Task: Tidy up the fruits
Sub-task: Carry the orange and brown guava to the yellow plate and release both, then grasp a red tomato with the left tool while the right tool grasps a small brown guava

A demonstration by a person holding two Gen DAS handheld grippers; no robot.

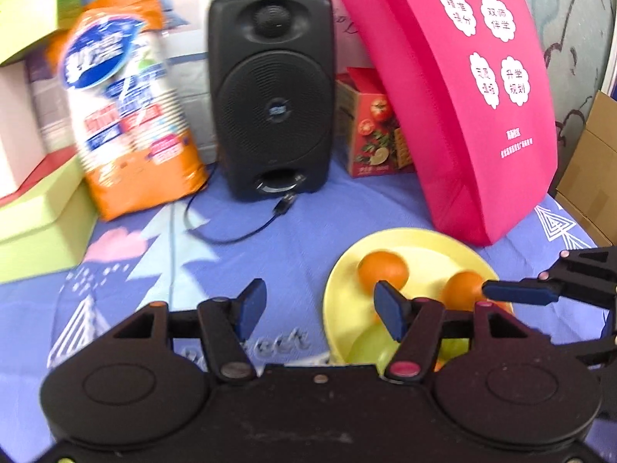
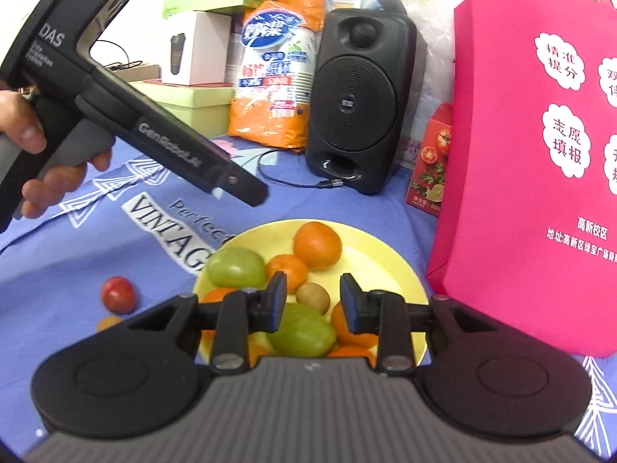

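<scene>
A yellow plate [image 2: 381, 262] on the blue cloth holds several fruits: oranges [image 2: 317, 244], two green fruits [image 2: 236, 267] and a small brown one [image 2: 313, 296]. The plate also shows in the left wrist view [image 1: 420, 243] with an orange [image 1: 381, 270]. A red tomato [image 2: 118, 294] and a small orange fruit [image 2: 109, 322] lie on the cloth left of the plate. My right gripper [image 2: 313, 301] is open and empty, just above the fruits on the plate. My left gripper [image 1: 320, 310] is open and empty, left of the plate.
A black speaker [image 1: 270, 92] with a cable [image 1: 231, 231] stands behind the plate. A pink bag [image 1: 462, 88] stands at the right, a red tomato carton [image 1: 370, 131] beside it. An orange pack of cups [image 1: 131, 115] and green boxes [image 1: 34, 216] stand at the left.
</scene>
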